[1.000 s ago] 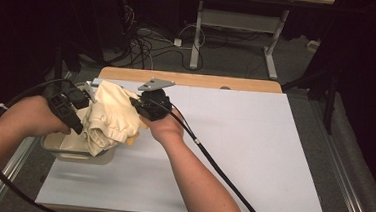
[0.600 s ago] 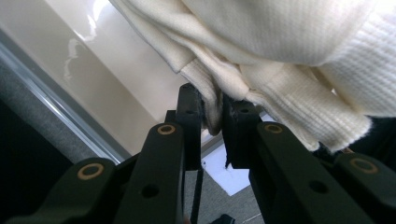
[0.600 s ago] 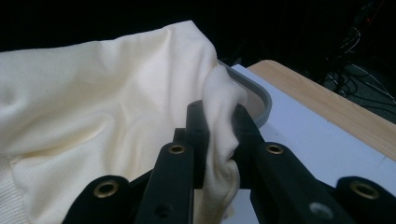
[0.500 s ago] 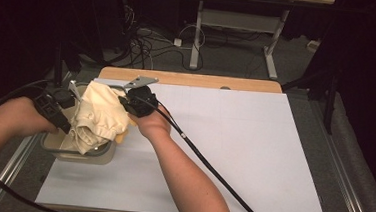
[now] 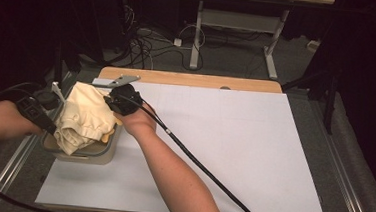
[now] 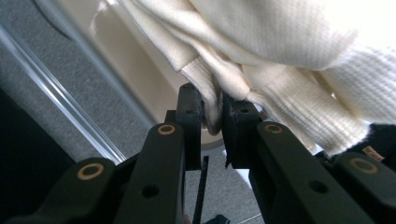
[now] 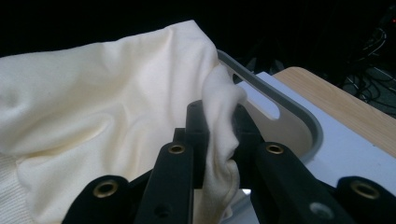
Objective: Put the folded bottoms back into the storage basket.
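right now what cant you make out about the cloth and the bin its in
- Inside of the bin: high view, the cream cloth heaped over it hides any contents.
- What kind of garment the cloth is: bunched in every view, its shape cannot be read.
- Left gripper shut on a ribbed fold: left gripper view, close and blurred, the rest of the cloth runs off the top edge.
- Right gripper shut on a fold: right gripper view, the cloth covers most of the bin.

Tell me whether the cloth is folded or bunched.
Bunched: the cloth is heaped in loose wrinkles over the basket, pinched by both grippers.
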### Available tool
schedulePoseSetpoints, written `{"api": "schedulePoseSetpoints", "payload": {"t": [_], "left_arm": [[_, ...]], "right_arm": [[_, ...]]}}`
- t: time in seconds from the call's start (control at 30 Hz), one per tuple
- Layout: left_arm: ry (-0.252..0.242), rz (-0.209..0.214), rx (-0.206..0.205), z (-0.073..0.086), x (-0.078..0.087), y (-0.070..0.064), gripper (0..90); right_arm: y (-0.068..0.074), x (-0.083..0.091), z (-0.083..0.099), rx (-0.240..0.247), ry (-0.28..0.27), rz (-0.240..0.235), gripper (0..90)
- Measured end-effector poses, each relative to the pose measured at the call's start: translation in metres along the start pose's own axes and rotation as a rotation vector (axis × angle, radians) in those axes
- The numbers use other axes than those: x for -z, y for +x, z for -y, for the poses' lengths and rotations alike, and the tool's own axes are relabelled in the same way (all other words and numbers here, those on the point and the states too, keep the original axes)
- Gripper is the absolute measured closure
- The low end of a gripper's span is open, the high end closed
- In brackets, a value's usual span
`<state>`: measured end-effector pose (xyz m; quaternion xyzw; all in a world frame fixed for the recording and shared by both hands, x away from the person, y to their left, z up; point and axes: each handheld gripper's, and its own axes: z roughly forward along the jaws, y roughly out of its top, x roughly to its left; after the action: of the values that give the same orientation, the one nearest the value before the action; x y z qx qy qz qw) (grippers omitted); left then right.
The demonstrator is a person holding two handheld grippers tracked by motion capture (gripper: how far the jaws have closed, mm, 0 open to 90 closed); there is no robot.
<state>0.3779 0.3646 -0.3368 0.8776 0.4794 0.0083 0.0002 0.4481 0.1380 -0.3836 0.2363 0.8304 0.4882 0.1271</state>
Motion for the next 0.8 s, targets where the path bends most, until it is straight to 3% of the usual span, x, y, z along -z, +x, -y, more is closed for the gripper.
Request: {"api": "schedulePoseSetpoints", "payload": {"t": [0.23, 0.47, 0.57, 0.7, 0.8], "left_arm": [[-0.001, 0.001, 0.016, 0.002, -0.011, 0.008, 77.3], [-0.018, 0.000, -0.002, -0.018, -0.021, 0.003, 77.2], [-0.014, 0.003, -0.002, -0.021, -0.031, 0.002, 77.2], [-0.002, 0.004, -0.006, -0.014, -0.043, 0.003, 77.2], [0.016, 0.016, -0.001, -0.008, -0.049, 0.005, 77.1]], "right_arm": [[0.000, -0.018, -0.002, 0.021, 0.016, -0.009, 83.4], [-0.022, -0.024, 0.002, 0.002, 0.052, 0.017, 83.5], [-0.025, -0.028, 0.005, -0.012, 0.059, 0.015, 83.5], [-0.022, -0.036, 0.010, -0.025, 0.068, 0.000, 83.5], [-0.015, -0.044, 0.012, 0.005, 0.082, -0.012, 83.5]]}}
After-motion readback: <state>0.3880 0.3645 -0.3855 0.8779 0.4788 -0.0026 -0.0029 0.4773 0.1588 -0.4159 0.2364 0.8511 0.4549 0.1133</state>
